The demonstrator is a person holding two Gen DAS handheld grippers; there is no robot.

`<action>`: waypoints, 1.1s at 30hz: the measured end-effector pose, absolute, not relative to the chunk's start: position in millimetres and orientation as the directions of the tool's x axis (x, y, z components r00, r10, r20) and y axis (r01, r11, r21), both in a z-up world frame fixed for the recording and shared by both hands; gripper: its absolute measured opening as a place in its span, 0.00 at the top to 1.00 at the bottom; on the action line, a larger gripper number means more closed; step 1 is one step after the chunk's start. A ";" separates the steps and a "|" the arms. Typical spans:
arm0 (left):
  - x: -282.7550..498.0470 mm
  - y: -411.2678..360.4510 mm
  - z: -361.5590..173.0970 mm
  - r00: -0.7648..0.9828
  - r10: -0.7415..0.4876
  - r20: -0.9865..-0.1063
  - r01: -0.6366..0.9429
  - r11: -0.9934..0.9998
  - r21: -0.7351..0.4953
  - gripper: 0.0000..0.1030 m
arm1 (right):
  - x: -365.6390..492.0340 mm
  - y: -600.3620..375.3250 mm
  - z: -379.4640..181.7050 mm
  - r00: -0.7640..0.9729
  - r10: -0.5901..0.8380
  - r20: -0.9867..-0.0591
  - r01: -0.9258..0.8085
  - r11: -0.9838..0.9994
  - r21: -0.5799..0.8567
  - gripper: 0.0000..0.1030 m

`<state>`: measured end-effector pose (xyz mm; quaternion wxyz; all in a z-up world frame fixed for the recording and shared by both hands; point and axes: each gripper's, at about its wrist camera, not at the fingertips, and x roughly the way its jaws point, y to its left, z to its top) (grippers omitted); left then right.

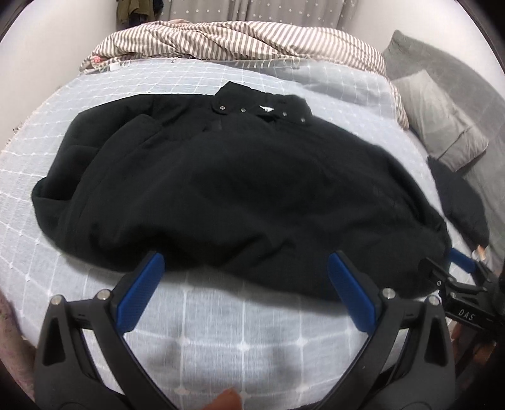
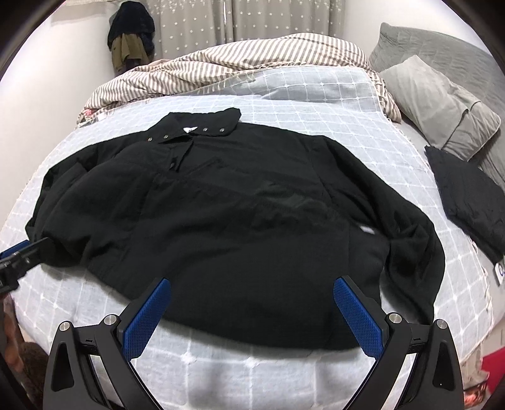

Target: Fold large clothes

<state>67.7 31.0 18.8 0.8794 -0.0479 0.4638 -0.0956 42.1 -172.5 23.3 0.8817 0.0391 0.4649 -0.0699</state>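
One black jacket [image 2: 240,220] lay spread flat on the bed [image 2: 315,101], collar toward the far side and hem toward the near edge. Along the collar I counted four metal snaps [image 2: 165,137] in the right wrist view. Both sleeves lay folded in alongside the body, one on each side.

Two grippers were present. The left gripper [image 1: 246,284] hung just off the hem at the near edge of the bed, its jaws wide apart and holding nothing; each jaw carried one blue pad [image 1: 142,290]. The right gripper [image 2: 252,310] stood likewise at the hem further along, its jaws also wide apart and empty, its tips over the dark cloth. Whether either touched the fabric could not be told.

The bed cover was pale blue with a white grid. One striped duvet [image 2: 240,63] lay bunched at the far side. Two grey pillows [image 2: 442,94] sat at the right, one against the other. One second dark garment [image 2: 467,202], folded, lay beside them, apart from the jacket. One bundle of clothes [image 2: 131,31] hung by the star-print curtain [image 2: 284,19].
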 end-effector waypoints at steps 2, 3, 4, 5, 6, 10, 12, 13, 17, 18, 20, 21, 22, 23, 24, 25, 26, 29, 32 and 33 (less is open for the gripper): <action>79.8 37.8 18.9 0.538 -0.237 -0.809 0.136 0.971 -0.194 0.00 | 51.1 -180.2 24.3 0.556 -0.080 -0.827 0.152 0.988 0.007 0.00; 84.4 39.2 19.1 0.533 -0.235 -0.813 0.141 0.972 -0.188 0.00 | 54.6 -182.8 23.9 0.553 -0.078 -0.830 0.148 0.989 0.006 0.00; 92.7 41.3 19.4 0.526 -0.227 -0.820 0.156 0.973 -0.169 0.00 | 58.7 -185.7 23.7 0.550 -0.075 -0.832 0.143 0.990 0.005 0.00; 98.1 42.6 19.4 0.521 -0.222 -0.824 0.174 0.973 -0.153 0.00 | 62.8 -189.2 23.9 0.549 -0.069 -0.833 0.137 0.991 0.008 0.00; 104.1 43.7 19.4 0.512 -0.219 -0.831 0.195 0.971 -0.136 0.00 | 68.7 -195.0 24.1 0.550 -0.052 -0.834 0.125 0.992 0.020 0.00; 132.9 55.6 24.6 0.494 -0.201 -0.846 0.256 0.963 -0.080 0.00 | 92.3 -221.1 20.5 0.535 0.050 -0.844 0.080 0.991 0.109 0.00; 151.6 66.0 29.1 0.502 -0.177 -0.846 0.266 0.963 -0.044 0.00 | 107.6 -236.2 17.0 0.518 0.080 -0.851 0.068 0.989 0.135 0.00; 162.4 72.0 31.2 0.508 -0.159 -0.847 0.260 0.965 -0.025 0.00 | 116.2 -244.5 15.1 0.510 0.095 -0.855 0.066 0.987 0.148 0.00; 219.3 103.3 33.0 0.532 -0.086 -0.842 0.206 0.978 0.030 0.00 | 151.7 -280.7 10.3 0.495 0.179 -0.850 0.071 0.967 0.245 0.00; 236.4 111.5 31.5 0.543 -0.060 -0.838 0.190 0.980 0.053 0.00 | 162.4 -289.8 8.5 0.491 0.182 -0.852 0.079 0.965 0.252 0.00; 264.7 122.5 27.4 0.560 -0.025 -0.828 0.177 0.980 0.090 0.00 | 185.0 -304.3 4.9 0.485 0.146 -0.862 0.101 0.970 0.221 0.00; 277.3 126.3 24.5 0.563 -0.017 -0.827 0.174 0.980 0.099 0.00 | 196.6 -310.6 2.2 0.480 0.126 -0.868 0.111 0.973 0.202 0.00; 291.3 131.1 21.2 0.561 -0.014 -0.828 0.176 0.979 0.102 0.00 | 205.3 -315.4 0.1 0.475 0.115 -0.872 0.117 0.974 0.192 0.00; 307.9 135.0 17.0 0.559 -0.014 -0.829 0.181 0.978 0.106 0.01 | 218.7 -322.7 -4.8 0.465 0.111 -0.878 0.122 0.975 0.188 0.00; 323.6 137.4 12.1 0.556 -0.013 -0.831 0.190 0.976 0.111 0.02 | 229.9 -330.0 -10.5 0.451 0.117 -0.885 0.130 0.972 0.195 0.00; 333.8 139.1 7.6 0.553 -0.015 -0.833 0.198 0.973 0.115 0.03 | 239.0 -336.2 -15.9 0.435 0.120 -0.892 0.144 0.969 0.201 0.00; 346.1 140.1 1.9 0.545 -0.011 -0.838 0.207 0.971 0.121 0.03 | 250.5 -344.6 -23.3 0.416 0.122 -0.901 0.168 0.964 0.208 0.01; 377.9 140.4 -20.9 0.508 0.013 -0.861 0.214 0.967 0.140 0.05 | 270.8 -360.9 -36.8 0.408 0.103 -0.907 0.205 0.958 0.201 0.05; 398.4 140.0 -40.6 0.467 0.032 -0.884 0.206 0.968 0.145 0.11 | 289.3 -376.3 -49.0 0.414 0.092 -0.906 0.234 0.951 0.203 0.10; 402.6 140.3 -46.7 0.454 0.036 -0.891 0.202 0.969 0.142 0.17 | 293.8 -380.4 -53.6 0.412 0.090 -0.907 0.243 0.948 0.205 0.11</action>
